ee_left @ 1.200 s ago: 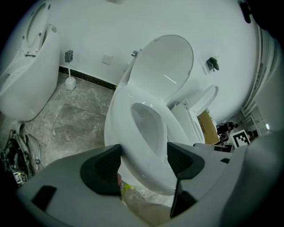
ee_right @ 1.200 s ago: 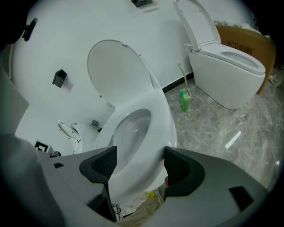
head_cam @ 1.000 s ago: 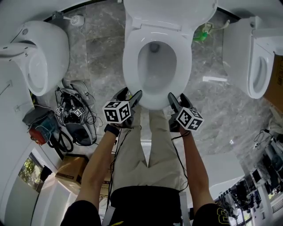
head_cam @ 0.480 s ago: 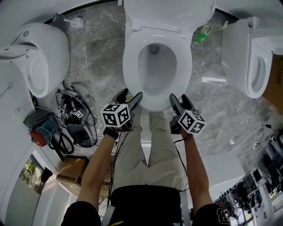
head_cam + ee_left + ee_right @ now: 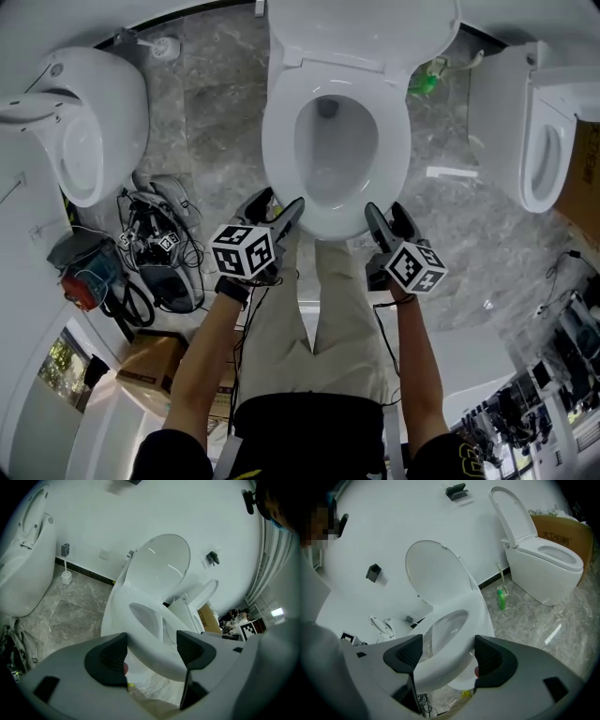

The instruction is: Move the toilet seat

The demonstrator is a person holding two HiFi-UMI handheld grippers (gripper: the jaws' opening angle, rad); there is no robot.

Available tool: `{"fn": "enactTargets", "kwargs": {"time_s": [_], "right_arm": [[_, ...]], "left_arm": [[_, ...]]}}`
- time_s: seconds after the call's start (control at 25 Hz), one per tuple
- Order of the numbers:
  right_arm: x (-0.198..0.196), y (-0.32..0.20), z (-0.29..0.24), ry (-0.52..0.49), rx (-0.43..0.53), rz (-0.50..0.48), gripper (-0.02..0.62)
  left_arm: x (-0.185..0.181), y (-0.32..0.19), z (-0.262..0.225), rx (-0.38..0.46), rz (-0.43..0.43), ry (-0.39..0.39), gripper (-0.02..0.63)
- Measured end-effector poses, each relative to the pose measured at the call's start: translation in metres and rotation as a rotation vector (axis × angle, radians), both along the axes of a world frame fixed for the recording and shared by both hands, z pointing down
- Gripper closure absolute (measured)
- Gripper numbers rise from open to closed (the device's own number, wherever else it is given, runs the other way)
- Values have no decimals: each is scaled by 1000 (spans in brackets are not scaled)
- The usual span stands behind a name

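We have the toilet seat [image 5: 281, 141] by its front edge: the left gripper [image 5: 278, 200] and right gripper [image 5: 384, 210] are each clamped on the ring, one on either side of centre. To lift it well, we judge both hands should rise evenly, swinging in an arc about the rear hinge so the ring doesn't twist. The gripper views show the seat tilted clear of the bowl [image 5: 461, 683]. The head view hides that gap but shows the upright lid [image 5: 361, 28] behind.
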State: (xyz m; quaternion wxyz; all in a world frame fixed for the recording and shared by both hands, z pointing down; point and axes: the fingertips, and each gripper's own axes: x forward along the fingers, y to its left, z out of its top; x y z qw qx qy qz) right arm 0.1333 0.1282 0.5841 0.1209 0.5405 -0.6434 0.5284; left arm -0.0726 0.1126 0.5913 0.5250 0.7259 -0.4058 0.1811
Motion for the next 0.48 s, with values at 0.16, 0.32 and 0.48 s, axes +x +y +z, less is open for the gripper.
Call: {"fn": "enactTargets", "kwargs": {"time_s": [0.16, 0.32, 0.48], "right_arm": [[0, -4, -8, 2, 16, -5, 242], [1, -7, -14, 5, 30, -12, 242], [0, -10, -17, 1, 39, -13, 241]], "left_arm": [[0, -5, -9, 17, -7, 7, 265], [2, -9, -17, 25, -21, 15, 265], [1, -11, -19, 36, -18, 9, 264]]}}
